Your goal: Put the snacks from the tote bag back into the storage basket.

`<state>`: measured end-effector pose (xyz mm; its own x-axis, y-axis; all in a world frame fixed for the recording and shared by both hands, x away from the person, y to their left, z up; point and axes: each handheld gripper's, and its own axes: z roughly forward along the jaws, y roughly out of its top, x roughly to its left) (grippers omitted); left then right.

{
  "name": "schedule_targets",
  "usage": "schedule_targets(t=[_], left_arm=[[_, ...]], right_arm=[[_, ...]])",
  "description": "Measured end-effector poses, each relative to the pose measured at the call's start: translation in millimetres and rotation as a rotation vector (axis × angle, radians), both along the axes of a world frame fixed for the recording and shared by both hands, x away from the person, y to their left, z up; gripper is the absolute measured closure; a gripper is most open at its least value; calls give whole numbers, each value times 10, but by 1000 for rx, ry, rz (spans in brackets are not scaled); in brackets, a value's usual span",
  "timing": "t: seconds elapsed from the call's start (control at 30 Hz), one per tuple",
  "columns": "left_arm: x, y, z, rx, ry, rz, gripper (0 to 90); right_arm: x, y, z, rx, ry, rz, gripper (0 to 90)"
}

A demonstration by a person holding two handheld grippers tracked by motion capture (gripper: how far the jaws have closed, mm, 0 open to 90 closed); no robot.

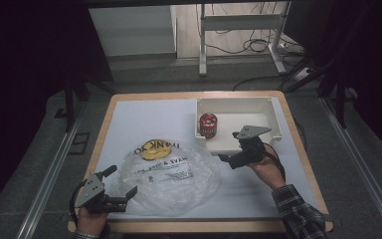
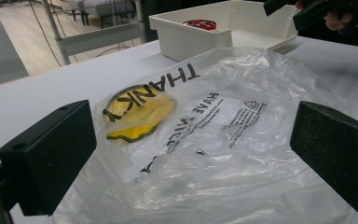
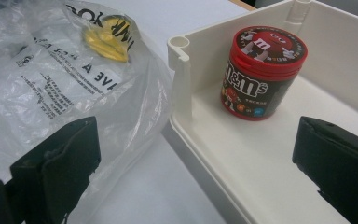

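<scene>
Two grippers in view, one per hand, both with jaws spread apart and holding nothing. Left gripper sits at the near-left corner of the table, jaws pointing at the near edge of a crumpled clear plastic bag; in the left gripper view the bag lies between and beyond the two black jaws. Bag lies flat on the white table top, printed with black text and a yellow round mark toward its far side. Right gripper, in a hand with a plaid sleeve, hovers just right of the bag at the near rim of a white tray. Tray occupies the far-right of the table. Red-lidded candy tub stands upright in the tray's left near corner; same tub seen ahead between the right jaws, apart from them
</scene>
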<state>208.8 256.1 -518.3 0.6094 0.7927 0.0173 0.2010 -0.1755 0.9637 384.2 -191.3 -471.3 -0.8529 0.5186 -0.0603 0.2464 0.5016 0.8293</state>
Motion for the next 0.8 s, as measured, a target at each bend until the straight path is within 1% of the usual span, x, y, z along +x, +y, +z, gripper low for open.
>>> schedule_targets(t=[0.3, 0.37, 0.57, 0.8], left_arm=[[1, -3, -1, 3, 0, 0, 3], [1, -4, -1, 3, 0, 0, 3], [2, -5, -2, 2, 0, -2, 3], [3, -7, -2, 6, 1, -3, 4]], right_arm=[[-101, -84, 14, 24, -12, -23, 11], [-122, -101, 17, 33, -13, -22, 11], [-204, -115, -4, 31, -17, -22, 11], [-286, -144, -9, 51, -20, -29, 10]])
